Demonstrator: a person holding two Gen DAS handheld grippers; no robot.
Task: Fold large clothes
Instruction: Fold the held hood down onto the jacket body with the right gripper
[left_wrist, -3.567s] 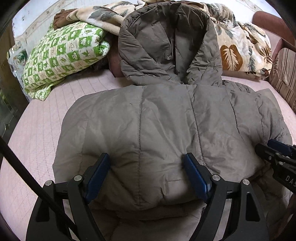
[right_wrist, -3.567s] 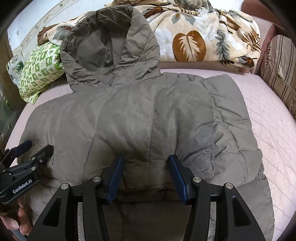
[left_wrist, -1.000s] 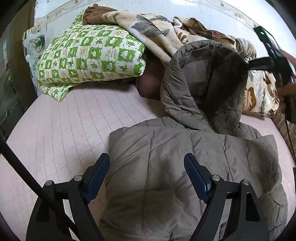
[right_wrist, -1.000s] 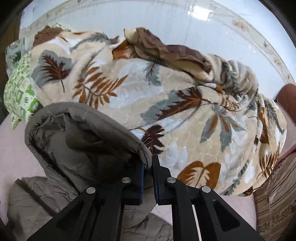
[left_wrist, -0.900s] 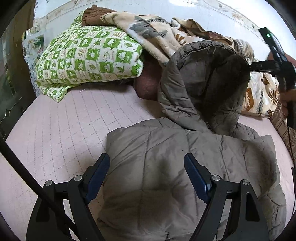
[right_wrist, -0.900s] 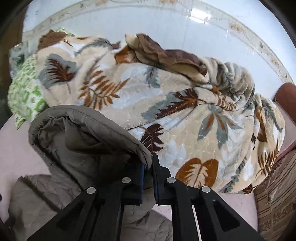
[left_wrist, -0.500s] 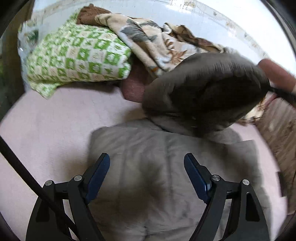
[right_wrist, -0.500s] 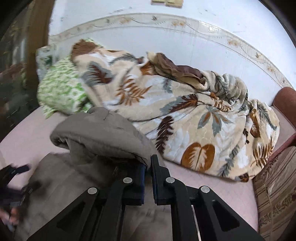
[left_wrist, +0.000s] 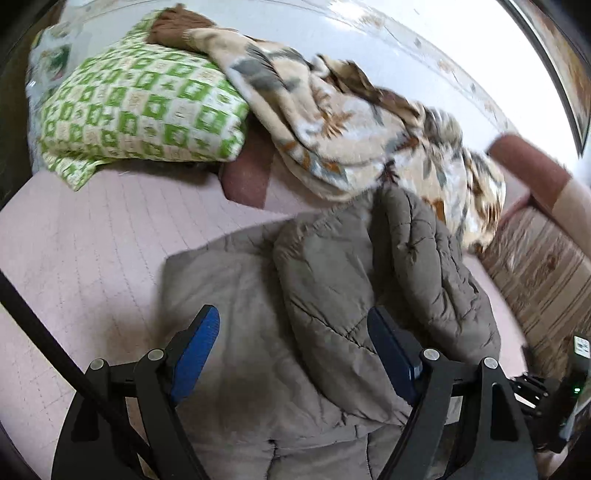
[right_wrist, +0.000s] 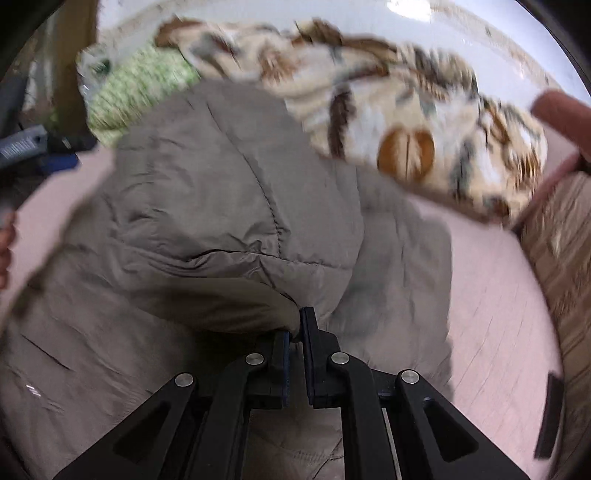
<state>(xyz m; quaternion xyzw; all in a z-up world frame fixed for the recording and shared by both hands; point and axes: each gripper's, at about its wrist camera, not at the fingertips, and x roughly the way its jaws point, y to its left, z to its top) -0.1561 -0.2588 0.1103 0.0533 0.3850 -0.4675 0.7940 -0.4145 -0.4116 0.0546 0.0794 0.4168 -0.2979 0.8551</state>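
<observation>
Grey-brown quilted jacket: lies flat on the pink quilted bed cover, body spread under both grippers; its hood is folded forward over the back panel.

Left gripper: held low over the jacket's lower back, pointing toward the head of the bed. Blue-padded fingers stand wide apart, nothing between them; jacket fabric fills the gap beneath. The folded hood lies just ahead and to the right of the fingertips.

Right gripper: held over the jacket's middle, pointing the same way. Black fingers are pressed together on the hood's rim, which bunches at the tips; the hood drapes away forward and to the left of the pinch. In the left wrist view this gripper shows only partly at the lower right edge.

Surroundings: green-and-cream checked pillow at the far left; leaf-print blanket heaped along the white wall, touching the jacket's far edge; striped brown cushion at the right side. The right wrist view is motion-blurred, so fine detail there is unclear.
</observation>
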